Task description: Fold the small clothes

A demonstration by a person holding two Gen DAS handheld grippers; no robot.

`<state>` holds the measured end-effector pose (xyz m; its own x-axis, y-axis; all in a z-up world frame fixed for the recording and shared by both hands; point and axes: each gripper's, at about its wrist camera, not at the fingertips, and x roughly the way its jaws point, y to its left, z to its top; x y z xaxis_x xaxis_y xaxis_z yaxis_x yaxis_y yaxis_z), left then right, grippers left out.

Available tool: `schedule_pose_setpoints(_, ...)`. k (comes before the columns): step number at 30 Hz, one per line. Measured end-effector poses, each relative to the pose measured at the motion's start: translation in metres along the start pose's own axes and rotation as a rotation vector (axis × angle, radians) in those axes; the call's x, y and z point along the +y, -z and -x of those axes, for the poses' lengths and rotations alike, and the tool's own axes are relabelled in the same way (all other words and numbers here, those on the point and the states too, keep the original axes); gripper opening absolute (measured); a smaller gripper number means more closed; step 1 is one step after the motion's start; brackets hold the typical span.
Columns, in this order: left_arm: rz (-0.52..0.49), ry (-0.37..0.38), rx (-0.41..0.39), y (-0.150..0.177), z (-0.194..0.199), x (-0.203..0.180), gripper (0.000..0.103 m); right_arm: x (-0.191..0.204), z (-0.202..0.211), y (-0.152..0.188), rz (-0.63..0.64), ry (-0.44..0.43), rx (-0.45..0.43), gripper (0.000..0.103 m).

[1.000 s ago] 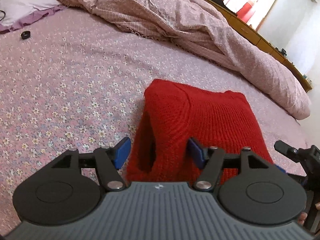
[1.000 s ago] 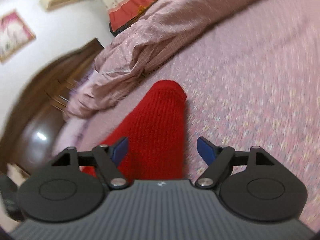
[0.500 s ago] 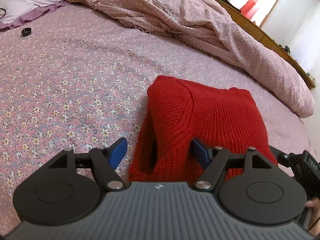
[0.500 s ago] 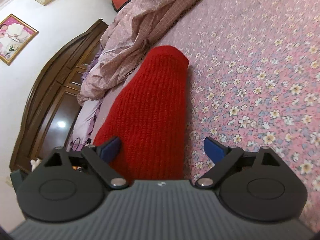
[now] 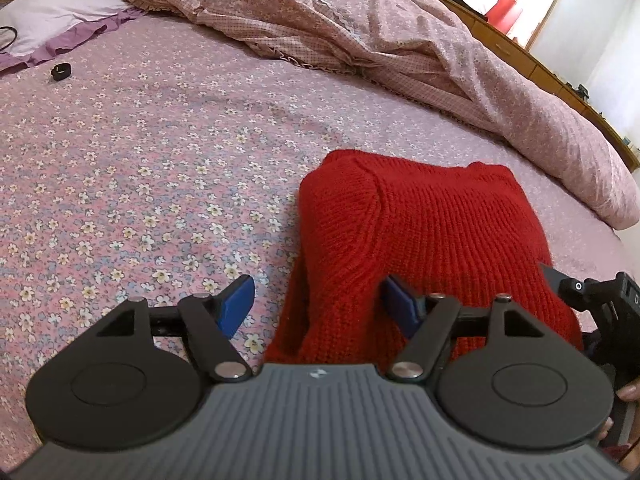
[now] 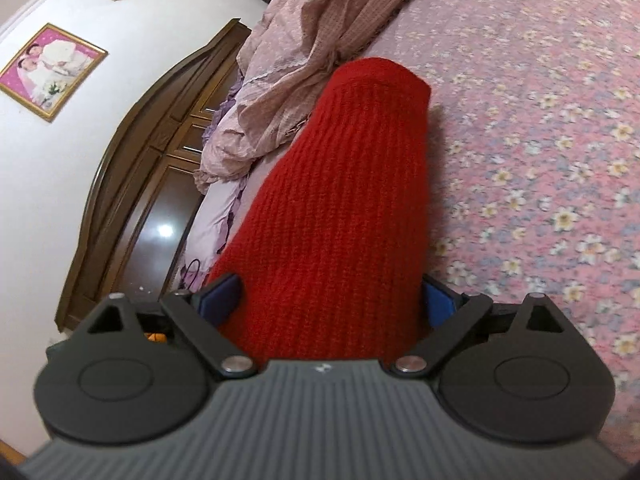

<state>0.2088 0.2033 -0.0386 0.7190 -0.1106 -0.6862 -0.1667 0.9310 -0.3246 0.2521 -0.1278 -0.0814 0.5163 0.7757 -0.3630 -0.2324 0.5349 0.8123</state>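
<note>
A folded red knit sweater (image 5: 432, 232) lies on the floral pink bedsheet (image 5: 140, 168). My left gripper (image 5: 320, 308) is open, its blue fingers astride the sweater's near left edge, just above the bed. My right gripper (image 6: 328, 304) is open wide, with the sweater (image 6: 344, 200) filling the gap between its blue pads, at the sweater's right end. The right gripper's tip also shows at the right edge of the left wrist view (image 5: 580, 292). I cannot tell whether either gripper's pads press the knit.
A rumpled pink quilt (image 5: 380, 32) lies across the far side of the bed. A lilac pillow (image 5: 60, 12) and a small black ring (image 5: 61, 71) lie at the far left. A dark wooden headboard (image 6: 132, 200) and a framed picture (image 6: 48, 68) stand beyond.
My right gripper has moved forward over the sweater's end, so the knit now fills its jaws. My left gripper has shifted slightly, staying open at the left edge.
</note>
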Motion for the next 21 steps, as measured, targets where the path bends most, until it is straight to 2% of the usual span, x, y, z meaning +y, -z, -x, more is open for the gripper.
schedule_pose_setpoints(1,0.005,0.005,0.000,0.000,0.000,0.001,0.076,0.002,0.002,0.001,0.000,-0.003,-0.011,0.077)
schedule_pose_setpoints(4,0.017,0.009,0.006,0.000,0.000,0.005,0.076,0.009,0.012,0.001,-0.031,-0.016,-0.035,0.060)
schedule_pose_setpoints(6,0.029,0.010,0.009,-0.001,0.002,0.005,0.076,0.019,0.016,0.000,-0.045,-0.028,-0.048,0.057)
schedule_pose_setpoints(12,0.019,0.035,-0.006,-0.002,0.016,-0.004,0.075,0.058,0.030,-0.001,-0.016,-0.051,-0.084,0.052)
schedule_pose_setpoints(16,0.014,0.100,0.010,0.004,0.027,-0.018,0.075,0.063,0.051,-0.001,-0.024,-0.058,-0.102,0.052)
schedule_pose_setpoints(21,-0.042,0.182,0.034,0.023,0.038,-0.055,0.075,0.056,0.094,0.001,-0.045,-0.053,-0.109,0.052)
